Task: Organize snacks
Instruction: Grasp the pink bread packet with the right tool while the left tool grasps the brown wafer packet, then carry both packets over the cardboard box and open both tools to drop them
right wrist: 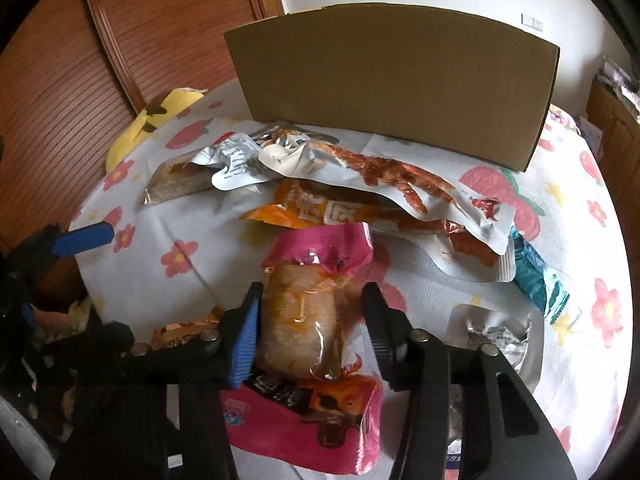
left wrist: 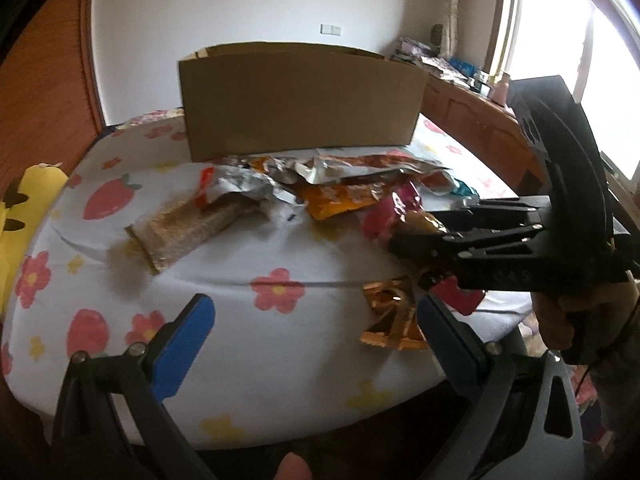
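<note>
A pink snack packet (right wrist: 308, 320) with a tan piece of meat inside lies at the near edge of the flowered cloth (right wrist: 200, 264). My right gripper (right wrist: 312, 292) straddles it, and both pads sit against its sides. In the left wrist view the same packet (left wrist: 390, 212) shows at the tips of the right gripper (left wrist: 416, 252), which a hand holds. My left gripper (left wrist: 316, 320) hovers open over bare cloth, with a gold wrapper (left wrist: 392, 312) by its right finger. A brown cardboard box (left wrist: 300, 100) stands behind the snack pile.
The pile holds a clear cracker packet (left wrist: 188, 232), a silver packet (left wrist: 240, 184), an orange packet (right wrist: 308, 212), a white-and-red packet (right wrist: 380, 176) and a teal packet (right wrist: 536, 276). A yellow plush toy (left wrist: 24, 216) lies left. A wooden cabinet (left wrist: 472, 116) stands right.
</note>
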The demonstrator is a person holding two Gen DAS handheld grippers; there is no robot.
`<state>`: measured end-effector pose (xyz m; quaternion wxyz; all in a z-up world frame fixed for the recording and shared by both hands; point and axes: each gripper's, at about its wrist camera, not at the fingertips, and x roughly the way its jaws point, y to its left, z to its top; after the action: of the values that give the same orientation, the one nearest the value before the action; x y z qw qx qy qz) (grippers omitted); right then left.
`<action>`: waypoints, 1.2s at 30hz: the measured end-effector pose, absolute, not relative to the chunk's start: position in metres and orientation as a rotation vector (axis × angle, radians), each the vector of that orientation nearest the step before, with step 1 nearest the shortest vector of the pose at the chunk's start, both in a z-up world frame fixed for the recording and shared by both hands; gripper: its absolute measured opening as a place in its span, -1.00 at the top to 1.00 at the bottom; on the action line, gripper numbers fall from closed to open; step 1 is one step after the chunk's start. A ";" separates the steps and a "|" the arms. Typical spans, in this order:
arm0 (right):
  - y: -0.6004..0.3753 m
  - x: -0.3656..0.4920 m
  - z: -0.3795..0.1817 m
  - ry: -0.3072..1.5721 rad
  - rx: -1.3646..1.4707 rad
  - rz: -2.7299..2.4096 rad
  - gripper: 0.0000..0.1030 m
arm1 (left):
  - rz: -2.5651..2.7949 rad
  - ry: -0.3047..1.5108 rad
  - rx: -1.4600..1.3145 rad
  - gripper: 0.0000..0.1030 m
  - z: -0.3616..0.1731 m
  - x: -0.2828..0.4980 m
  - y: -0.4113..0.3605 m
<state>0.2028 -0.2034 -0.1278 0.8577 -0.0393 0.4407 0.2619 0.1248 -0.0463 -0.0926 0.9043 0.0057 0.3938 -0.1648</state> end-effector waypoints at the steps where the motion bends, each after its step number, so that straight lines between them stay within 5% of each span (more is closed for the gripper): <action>1: -0.203 0.203 -0.128 0.925 -0.080 0.553 0.13 | -0.352 0.818 0.010 -0.95 -0.093 0.125 -0.049; 20: -0.211 0.200 -0.126 0.908 -0.069 0.568 0.18 | -0.442 0.887 0.077 -0.70 -0.107 0.139 -0.084; 26: -0.210 0.200 -0.126 0.905 -0.071 0.566 0.18 | -0.432 0.899 0.107 -0.29 -0.110 0.137 -0.088; 31: -0.210 0.200 -0.126 0.906 -0.074 0.564 0.18 | -0.407 0.890 0.119 0.34 -0.109 0.135 -0.085; 36: -0.206 0.198 -0.127 0.902 -0.112 0.547 0.17 | -0.408 0.885 0.124 0.51 -0.109 0.132 -0.079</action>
<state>0.1977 -0.2057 -0.1275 0.8626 -0.0534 0.4303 0.2606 0.1316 -0.0793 -0.1094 0.8818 0.0594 0.4249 -0.1960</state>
